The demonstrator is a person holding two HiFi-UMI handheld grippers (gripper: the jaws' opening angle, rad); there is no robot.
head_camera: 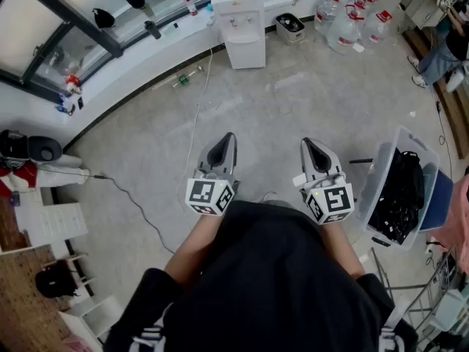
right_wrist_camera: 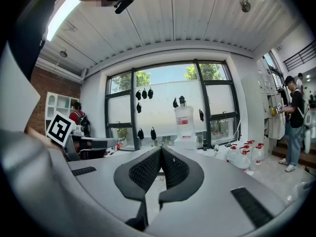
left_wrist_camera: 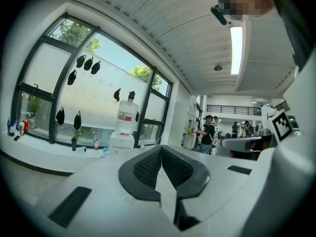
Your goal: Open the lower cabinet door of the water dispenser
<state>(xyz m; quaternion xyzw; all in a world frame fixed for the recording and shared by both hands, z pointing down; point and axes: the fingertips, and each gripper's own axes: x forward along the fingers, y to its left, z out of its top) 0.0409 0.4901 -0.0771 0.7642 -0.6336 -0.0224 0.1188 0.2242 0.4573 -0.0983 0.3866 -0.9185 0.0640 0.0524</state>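
Note:
The white water dispenser (head_camera: 239,22) stands against the window ledge at the far side of the room, its lower cabinet door (head_camera: 245,50) shut. A clear bottle sits on top of the dispenser (left_wrist_camera: 125,130) in the left gripper view, and the dispenser (right_wrist_camera: 185,127) shows the same way in the right gripper view. My left gripper (head_camera: 229,137) and right gripper (head_camera: 306,143) hover side by side close to my body, well short of the dispenser, both pointing toward it. Both are shut with nothing between the jaws.
Several water jugs (head_camera: 350,20) stand right of the dispenser. A clear bin of black cables (head_camera: 401,188) sits at my right. A cable (head_camera: 196,116) runs across the floor from the dispenser. A person (head_camera: 443,46) stands at the far right. A white shelf unit (head_camera: 45,222) lies left.

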